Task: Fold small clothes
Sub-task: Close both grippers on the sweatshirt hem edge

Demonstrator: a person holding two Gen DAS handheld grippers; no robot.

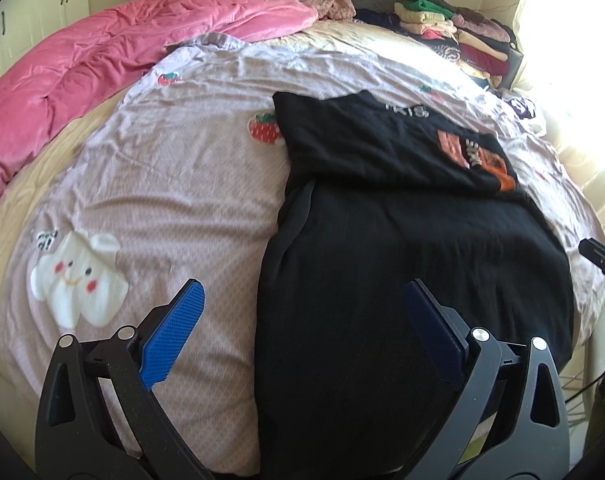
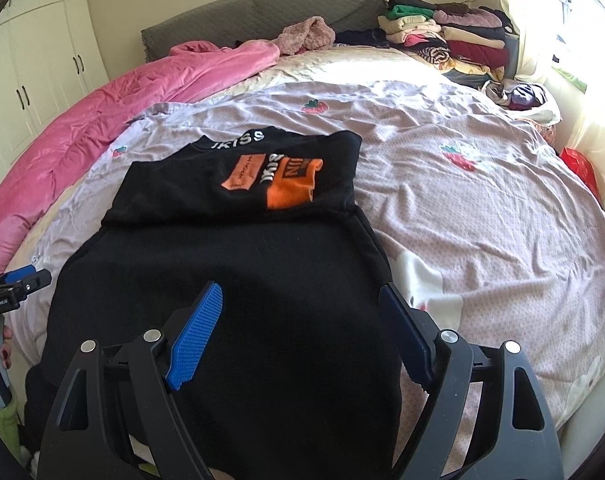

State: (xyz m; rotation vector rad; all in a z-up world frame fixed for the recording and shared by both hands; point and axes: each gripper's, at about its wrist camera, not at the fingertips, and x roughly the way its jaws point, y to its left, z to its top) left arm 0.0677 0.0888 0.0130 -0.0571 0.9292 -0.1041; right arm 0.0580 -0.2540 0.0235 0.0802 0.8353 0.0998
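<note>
A black garment [image 1: 402, 240] with an orange print lies flat on the pink strawberry bedsheet [image 1: 174, 168], its far part folded over the near part. In the right wrist view the garment [image 2: 242, 280] fills the middle, the orange print [image 2: 290, 184] facing up. My left gripper [image 1: 302, 300] is open, hovering over the garment's left edge near the bed's front. My right gripper [image 2: 302, 304] is open above the garment's near right part. Neither holds anything. The right gripper's tip also shows at the left wrist view's right edge [image 1: 600, 258].
A pink quilt [image 1: 102, 68] is bunched along the bed's left side. A stack of folded clothes [image 1: 458, 32] sits at the far right corner by the bright window. A grey headboard [image 2: 262, 12] and white wardrobe [image 2: 34, 60] stand behind.
</note>
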